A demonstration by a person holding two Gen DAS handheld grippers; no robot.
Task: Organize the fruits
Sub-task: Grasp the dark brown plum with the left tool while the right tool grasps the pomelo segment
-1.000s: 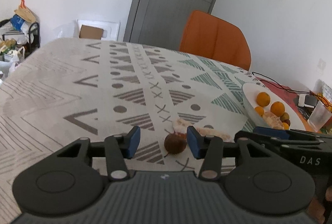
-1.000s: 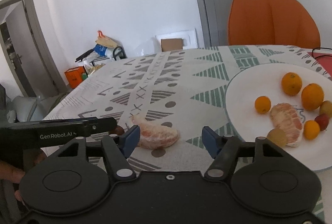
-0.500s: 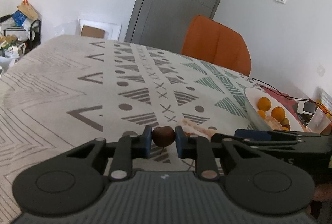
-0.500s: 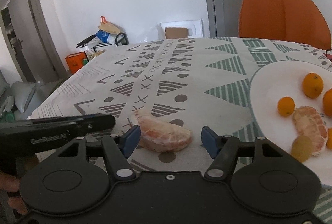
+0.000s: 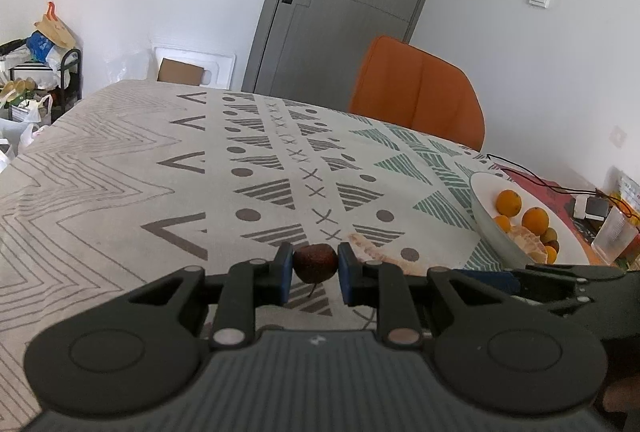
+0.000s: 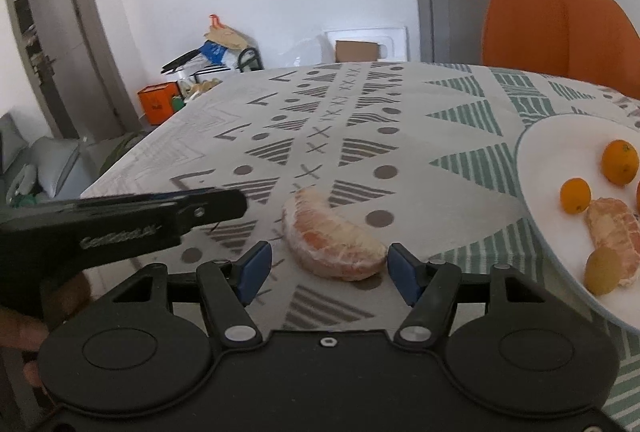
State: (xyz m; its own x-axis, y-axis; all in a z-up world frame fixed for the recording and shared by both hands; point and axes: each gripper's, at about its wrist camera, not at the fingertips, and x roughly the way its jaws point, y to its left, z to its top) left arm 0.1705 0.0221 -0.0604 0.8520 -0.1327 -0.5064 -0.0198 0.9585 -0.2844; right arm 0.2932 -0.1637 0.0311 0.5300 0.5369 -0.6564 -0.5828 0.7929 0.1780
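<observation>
- We see the left gripper (image 5: 315, 274) clamped on a small brown fruit (image 5: 315, 264), both blue pads pressing its sides, over the patterned tablecloth (image 5: 120, 191).
- We see the right gripper (image 6: 330, 272) about half open, holding nothing; a peeled citrus segment (image 6: 332, 240) lies on the cloth between its 2 fingertips, nearer the right pad.
- White plate (image 6: 560, 135) at 3 o'clock of the segment carries oranges (image 6: 620, 161).
</observation>
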